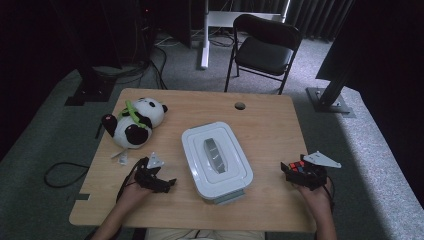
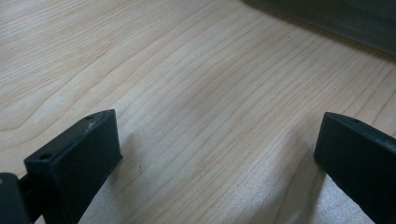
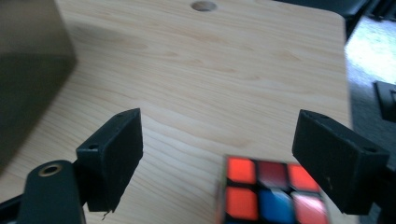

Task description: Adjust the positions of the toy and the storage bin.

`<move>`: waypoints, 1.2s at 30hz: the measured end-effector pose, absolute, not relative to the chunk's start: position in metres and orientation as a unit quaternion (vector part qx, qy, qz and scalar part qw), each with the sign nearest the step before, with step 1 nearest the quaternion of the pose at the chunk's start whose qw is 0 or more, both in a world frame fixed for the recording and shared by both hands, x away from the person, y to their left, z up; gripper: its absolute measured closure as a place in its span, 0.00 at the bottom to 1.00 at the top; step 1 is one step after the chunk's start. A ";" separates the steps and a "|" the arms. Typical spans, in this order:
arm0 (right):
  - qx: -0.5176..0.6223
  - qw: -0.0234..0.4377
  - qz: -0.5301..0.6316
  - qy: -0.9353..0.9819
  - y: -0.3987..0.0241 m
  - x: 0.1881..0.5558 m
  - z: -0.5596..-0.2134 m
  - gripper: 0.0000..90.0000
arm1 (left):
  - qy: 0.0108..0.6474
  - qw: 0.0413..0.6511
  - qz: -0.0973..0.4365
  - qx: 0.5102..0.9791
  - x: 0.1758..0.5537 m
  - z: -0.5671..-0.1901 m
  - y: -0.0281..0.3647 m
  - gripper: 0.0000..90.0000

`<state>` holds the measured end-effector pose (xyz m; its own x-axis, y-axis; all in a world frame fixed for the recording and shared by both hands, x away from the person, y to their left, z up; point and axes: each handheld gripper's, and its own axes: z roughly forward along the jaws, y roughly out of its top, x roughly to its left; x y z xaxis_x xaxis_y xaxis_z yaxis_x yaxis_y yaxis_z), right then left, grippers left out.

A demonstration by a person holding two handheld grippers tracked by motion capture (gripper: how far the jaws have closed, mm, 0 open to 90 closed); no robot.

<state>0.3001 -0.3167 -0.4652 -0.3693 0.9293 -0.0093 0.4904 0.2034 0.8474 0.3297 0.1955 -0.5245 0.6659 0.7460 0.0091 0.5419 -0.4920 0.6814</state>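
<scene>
Currently the right gripper [image 3: 217,154] stands released, jaws wide with the puzzle cube [image 3: 271,193] between them but untouched, near the desk [image 1: 270,115]'s right edge. The left gripper [image 2: 217,154] rests released, empty, just left of the lidded white box [image 1: 216,160].

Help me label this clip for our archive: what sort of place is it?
Probably a lab or studio set up for recording: a wooden table on grey carpet, dark curtains behind, a black folding chair, and cables running across the floor.
</scene>
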 end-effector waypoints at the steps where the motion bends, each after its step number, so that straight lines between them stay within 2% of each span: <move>1: 0.486 0.275 0.400 0.727 -0.313 0.301 -0.464 0.18 | 0.380 0.332 0.154 0.849 0.329 -0.524 0.195 0.01; 8: 0.468 0.261 0.411 0.738 -0.289 0.309 -0.465 0.16 | 0.384 0.332 0.156 0.847 0.329 -0.525 0.195 0.01; 18: 0.446 0.246 0.400 0.762 -0.259 0.316 -0.484 0.17 | 0.384 0.332 0.156 0.847 0.329 -0.525 0.195 0.01; 22: 0.446 0.241 0.400 0.764 -0.253 0.317 -0.488 0.17 | 0.384 0.332 0.156 0.847 0.329 -0.525 0.195 0.01; 25: 0.447 0.238 0.399 0.765 -0.250 0.319 -0.492 0.13 | 0.384 0.332 0.156 0.847 0.329 -0.525 0.195 0.01; 36: 0.448 0.229 0.389 0.772 -0.240 0.326 -0.515 0.13 | 0.381 0.332 0.155 0.849 0.329 -0.525 0.196 0.01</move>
